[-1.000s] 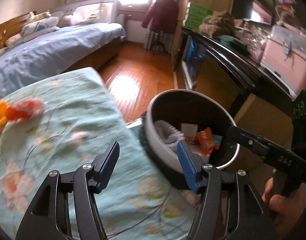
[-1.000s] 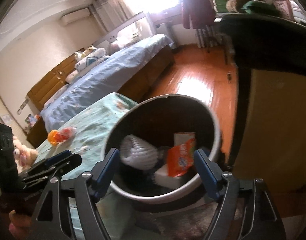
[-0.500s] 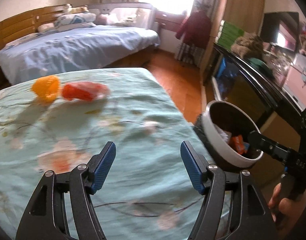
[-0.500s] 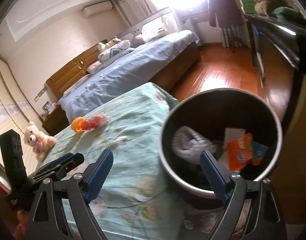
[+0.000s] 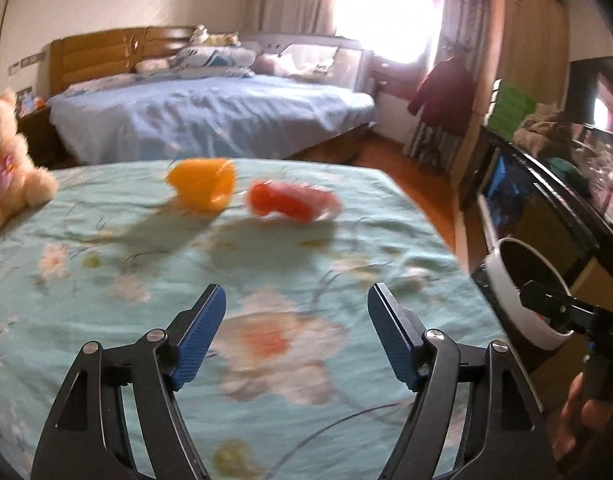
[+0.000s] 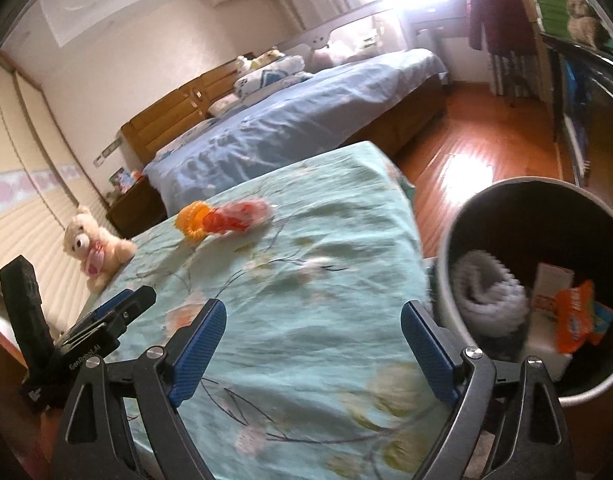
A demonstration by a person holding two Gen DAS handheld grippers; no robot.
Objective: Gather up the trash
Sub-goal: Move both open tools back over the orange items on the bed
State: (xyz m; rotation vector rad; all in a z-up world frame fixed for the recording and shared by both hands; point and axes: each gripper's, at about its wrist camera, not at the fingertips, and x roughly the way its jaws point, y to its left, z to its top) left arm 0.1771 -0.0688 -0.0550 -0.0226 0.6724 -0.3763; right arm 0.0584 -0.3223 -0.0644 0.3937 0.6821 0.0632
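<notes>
there, left gripper (image 5: 296, 332) level over bedspread (image 5: 146, 264)

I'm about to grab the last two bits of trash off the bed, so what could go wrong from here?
The orange cup and red wrapper lie close together, so the open left gripper might nudge one away while closing on the other. The soft floral bedspread could bunch into the fingers. The trash bin stands off the bed's edge, so a loose drop may miss.

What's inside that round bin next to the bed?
Inside the round white-rimmed bin lie a white ridged bundle, an orange snack wrapper and a white carton. Anything beneath them is hidden.
</notes>
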